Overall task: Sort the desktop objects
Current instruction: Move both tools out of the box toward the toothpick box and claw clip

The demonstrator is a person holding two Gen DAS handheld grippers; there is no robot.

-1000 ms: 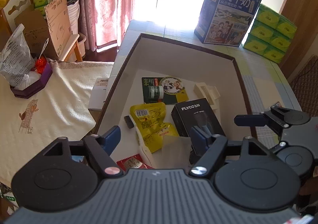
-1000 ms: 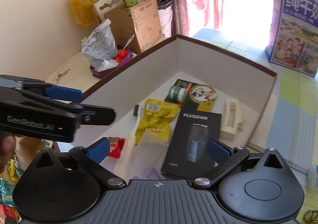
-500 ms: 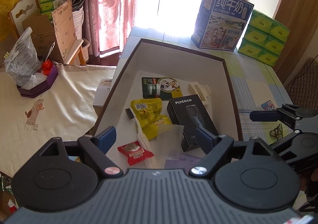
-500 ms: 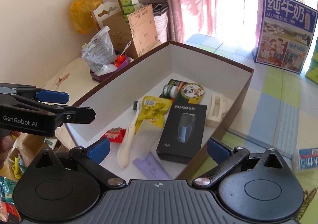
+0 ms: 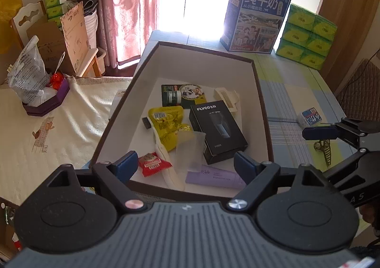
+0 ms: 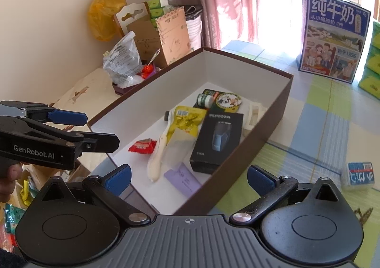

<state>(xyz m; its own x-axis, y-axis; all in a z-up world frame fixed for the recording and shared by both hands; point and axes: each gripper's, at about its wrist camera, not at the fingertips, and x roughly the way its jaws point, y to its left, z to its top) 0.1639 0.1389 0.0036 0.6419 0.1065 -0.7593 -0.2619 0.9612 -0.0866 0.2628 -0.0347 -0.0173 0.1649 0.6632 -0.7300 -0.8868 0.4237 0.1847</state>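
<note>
Both hand-held grippers, left (image 5: 182, 164) and right (image 6: 188, 178), are spread wide, holding nothing. Small tissue pack (image 6: 359, 175) sits on the tabletop (image 6: 315, 125) beside the box (image 6: 237, 187); probably light, squishy, so pinch across its short sides.

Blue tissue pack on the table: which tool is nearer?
Right. The right tool hangs over the box's near corner, tissue pack just to its right. The left tool is on the box's far side.
</note>
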